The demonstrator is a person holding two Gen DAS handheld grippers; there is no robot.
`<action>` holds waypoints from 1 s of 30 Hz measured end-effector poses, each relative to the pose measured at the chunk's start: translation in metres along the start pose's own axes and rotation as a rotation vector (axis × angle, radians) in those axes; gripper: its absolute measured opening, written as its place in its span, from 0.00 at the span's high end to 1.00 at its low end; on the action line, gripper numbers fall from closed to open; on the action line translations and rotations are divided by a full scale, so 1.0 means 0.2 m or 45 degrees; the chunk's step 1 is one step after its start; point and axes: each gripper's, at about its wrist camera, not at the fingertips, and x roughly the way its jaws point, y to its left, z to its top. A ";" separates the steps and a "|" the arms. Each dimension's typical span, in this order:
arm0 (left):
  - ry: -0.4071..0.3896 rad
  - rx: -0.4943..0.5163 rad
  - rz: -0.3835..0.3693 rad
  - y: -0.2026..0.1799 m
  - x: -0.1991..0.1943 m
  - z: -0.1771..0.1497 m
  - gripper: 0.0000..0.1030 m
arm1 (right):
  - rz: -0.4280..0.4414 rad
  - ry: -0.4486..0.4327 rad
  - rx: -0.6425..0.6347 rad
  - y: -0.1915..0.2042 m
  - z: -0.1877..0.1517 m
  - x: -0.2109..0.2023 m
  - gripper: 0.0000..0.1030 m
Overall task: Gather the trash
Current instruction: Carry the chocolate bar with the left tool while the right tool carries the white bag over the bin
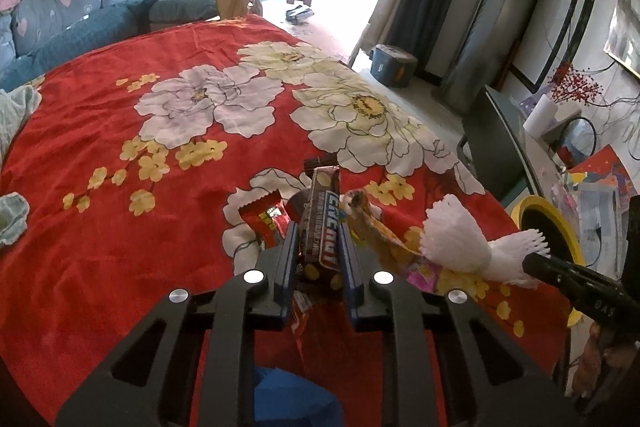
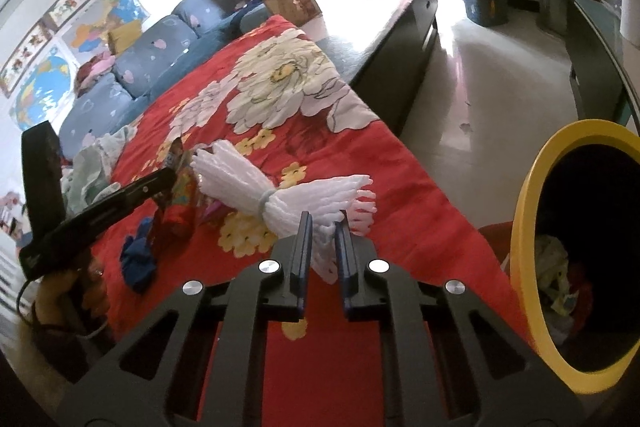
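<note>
The left gripper [image 1: 319, 251] has its jaws closed on a brown snack-bar wrapper [image 1: 321, 223], which stands up between the fingers above the red floral cloth [image 1: 120, 247]. The right gripper [image 2: 323, 247] has its jaws pinched on the near end of a white foam net sleeve [image 2: 256, 187], tied at its waist with a pale band; the rest of it fans out over the cloth to the far left. The yellow-rimmed bin [image 2: 524, 227] stands just off the right edge of the table, its mouth tilted toward the right gripper.

To do this step well, I judge the right hand should lift the foam clear of the cloth before swinging right, since its frayed strands could catch on the wrappers nearby, and should let go only once the whole bundle is over the dark mouth, because foam this light may drift and land on the rim. The left hand should keep its grip firm, as the wrapper is slick and thin.

The right wrist view shows inside the bin, where some crumpled trash [image 2: 556, 279] already lies, and a blue scrap [image 2: 138, 263] on the cloth at near left. The left wrist view shows what the other hides: a red wrapper [image 1: 266, 223] and an orange-pink wrapper [image 1: 384, 239] lying on either side of the held bar, still to be collected
</note>
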 end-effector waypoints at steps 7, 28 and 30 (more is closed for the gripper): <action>-0.064 -0.054 -0.049 0.01 -0.11 -0.02 0.83 | 0.020 0.002 -0.047 0.04 -0.03 -0.05 0.94; -0.174 -0.018 -0.175 -0.14 -0.37 -0.03 0.83 | 0.015 -0.125 -0.098 0.08 -0.04 -0.33 0.95; -0.180 -0.006 -0.181 -0.17 -0.38 -0.03 0.83 | 0.014 -0.137 -0.097 0.07 -0.04 -0.35 0.95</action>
